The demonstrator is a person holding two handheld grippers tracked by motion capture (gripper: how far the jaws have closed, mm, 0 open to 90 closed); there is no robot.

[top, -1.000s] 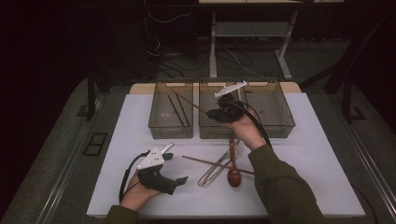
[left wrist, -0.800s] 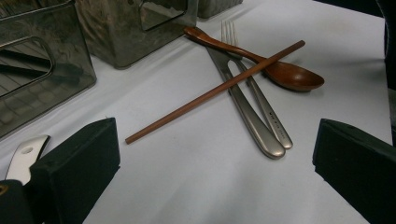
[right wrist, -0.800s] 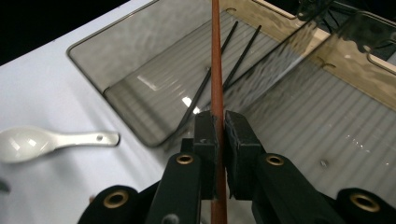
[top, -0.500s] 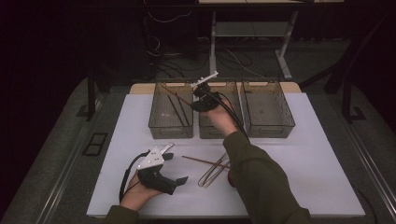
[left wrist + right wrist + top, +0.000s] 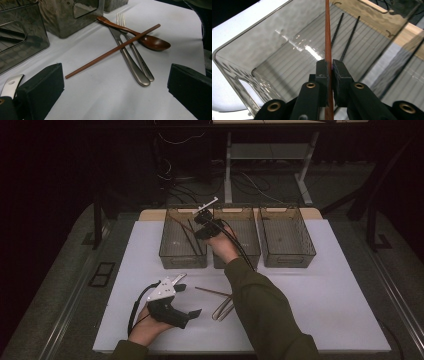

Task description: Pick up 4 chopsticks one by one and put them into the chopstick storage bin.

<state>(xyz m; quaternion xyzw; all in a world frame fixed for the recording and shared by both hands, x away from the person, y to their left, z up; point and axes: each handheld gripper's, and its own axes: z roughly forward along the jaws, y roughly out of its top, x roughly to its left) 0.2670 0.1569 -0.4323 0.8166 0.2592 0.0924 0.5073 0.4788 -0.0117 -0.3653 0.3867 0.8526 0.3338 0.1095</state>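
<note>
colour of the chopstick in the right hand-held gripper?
Reddish-brown chopstick, clearest in the right gripper view.

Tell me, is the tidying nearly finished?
About halfway, I'd guess. Done: two black chopsticks already lie in the left bin. In hand: the right hand-held gripper is shut on a brown chopstick over that bin. Left: another brown chopstick, a wooden spoon and a fork wait on the table. The left hand-held gripper rests open.

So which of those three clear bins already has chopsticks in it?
The leftmost bin: two black chopsticks lie inside, and the right gripper holds a brown chopstick over it.
</note>
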